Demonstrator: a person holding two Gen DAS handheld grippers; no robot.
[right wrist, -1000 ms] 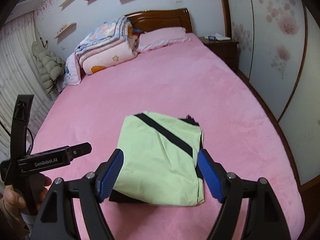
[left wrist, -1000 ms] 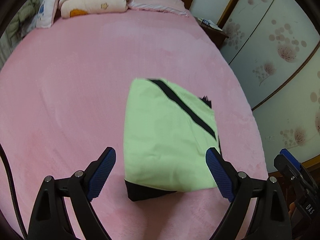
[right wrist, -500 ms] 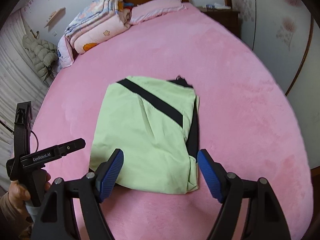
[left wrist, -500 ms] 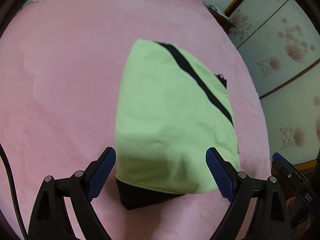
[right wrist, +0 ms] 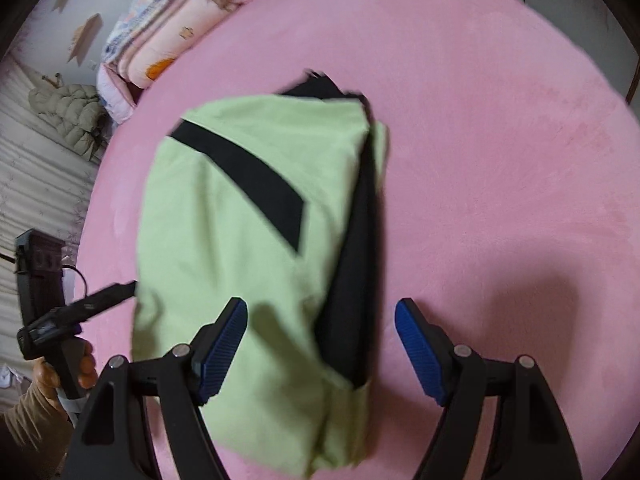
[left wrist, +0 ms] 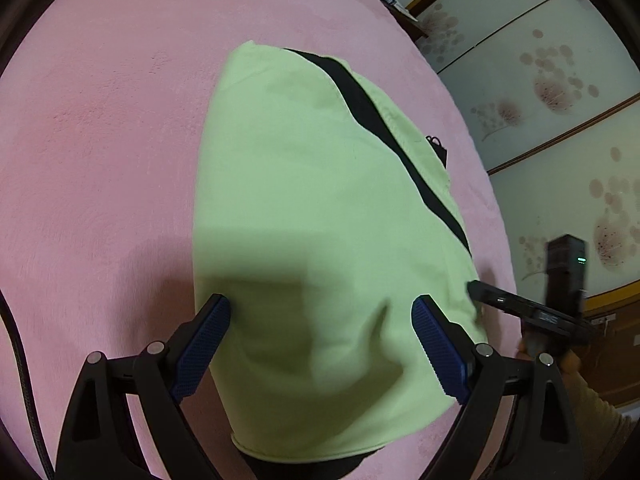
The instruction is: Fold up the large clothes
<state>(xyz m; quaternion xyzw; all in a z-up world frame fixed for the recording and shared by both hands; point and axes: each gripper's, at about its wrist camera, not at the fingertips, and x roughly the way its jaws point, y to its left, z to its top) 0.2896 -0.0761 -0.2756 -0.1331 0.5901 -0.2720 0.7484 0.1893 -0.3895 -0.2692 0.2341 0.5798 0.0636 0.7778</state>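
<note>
Across frame centre, folded green garment (left wrist: 320, 240) lying on pink bed (left wrist: 100, 140). Left gripper (left wrist: 320, 312) hovering over near edge, jaws spread, grasping nothing. Right gripper (right wrist: 320, 320) likewise released, straddling garment's black right edge at lower centre.

Home bedroom: pink bed (right wrist: 500, 128), folded quilts (right wrist: 160, 40) & floral wardrobe doors (left wrist: 540, 80).

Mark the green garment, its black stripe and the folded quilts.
green garment (left wrist: 304, 200), left wrist view, middle of the top panel.
black stripe (right wrist: 248, 176), right wrist view, mid-length of the band.
folded quilts (right wrist: 168, 40), right wrist view, side of the stack.
</note>
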